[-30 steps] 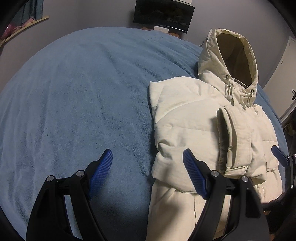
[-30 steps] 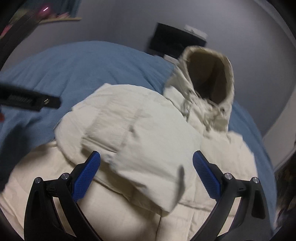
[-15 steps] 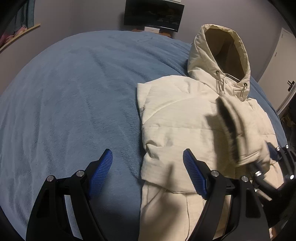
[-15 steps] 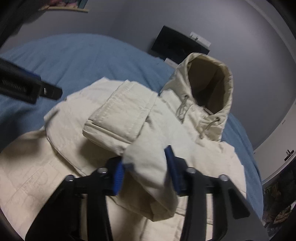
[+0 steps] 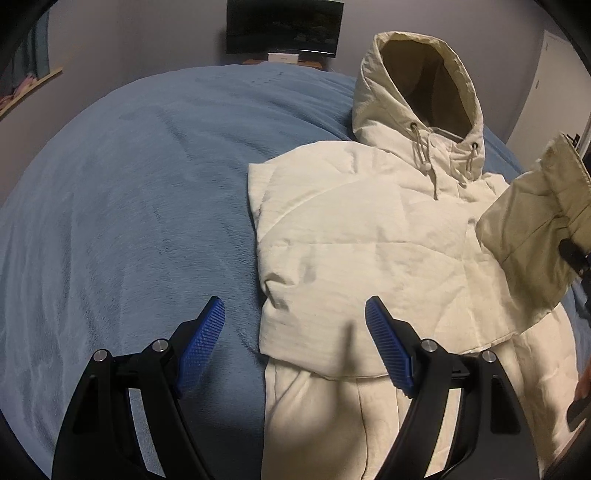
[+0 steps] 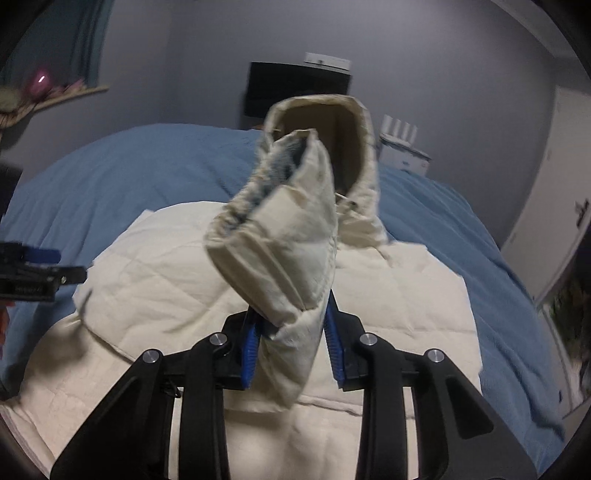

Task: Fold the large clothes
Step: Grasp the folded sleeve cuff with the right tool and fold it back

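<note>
A cream hooded puffer jacket (image 5: 354, 251) lies face up on the blue bed cover (image 5: 140, 206), hood (image 5: 424, 85) toward the far wall. Its left sleeve is folded across the body. My left gripper (image 5: 295, 347) is open and empty, hovering over the jacket's lower left edge. My right gripper (image 6: 291, 343) is shut on the jacket's right sleeve (image 6: 288, 251) and holds it lifted above the body; the cuff points up in front of the hood (image 6: 347, 147). The lifted sleeve also shows at the right edge of the left wrist view (image 5: 532, 236).
The bed cover (image 6: 110, 173) spreads wide to the left of the jacket. A dark screen (image 5: 284, 26) stands against the far wall. A white door (image 5: 543, 92) is at the right. A shelf (image 6: 48, 99) hangs on the left wall.
My right gripper has closed on the right sleeve and lifted it up off the jacket's body. My left gripper stays open and has shifted slightly.
</note>
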Motion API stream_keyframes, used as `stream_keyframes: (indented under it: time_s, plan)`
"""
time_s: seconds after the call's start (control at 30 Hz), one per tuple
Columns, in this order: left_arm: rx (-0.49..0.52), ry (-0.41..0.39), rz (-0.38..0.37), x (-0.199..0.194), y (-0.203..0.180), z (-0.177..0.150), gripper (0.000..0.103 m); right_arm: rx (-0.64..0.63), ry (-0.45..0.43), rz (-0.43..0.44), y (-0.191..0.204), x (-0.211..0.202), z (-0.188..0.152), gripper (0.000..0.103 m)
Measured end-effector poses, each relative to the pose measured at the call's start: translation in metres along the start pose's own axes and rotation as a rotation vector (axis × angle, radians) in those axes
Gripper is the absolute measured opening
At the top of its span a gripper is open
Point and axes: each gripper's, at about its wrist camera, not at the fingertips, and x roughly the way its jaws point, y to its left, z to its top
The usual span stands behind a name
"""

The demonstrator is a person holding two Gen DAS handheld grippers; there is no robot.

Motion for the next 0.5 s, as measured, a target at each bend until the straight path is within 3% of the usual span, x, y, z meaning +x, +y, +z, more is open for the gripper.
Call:
stream_keyframes:
  time_s: [0.27,0.5]
  plan:
    - [0.056,0.021,0.013,0.009,-0.012,-0.005,0.076,0.153,0.094,0.002,-0.049,0.018,-0.022,0.028]
    - [0.104,0.022,0.027,0.013,-0.023,-0.007,0.076,0.228,0.187,-0.006,-0.067,0.042,-0.047,0.029]
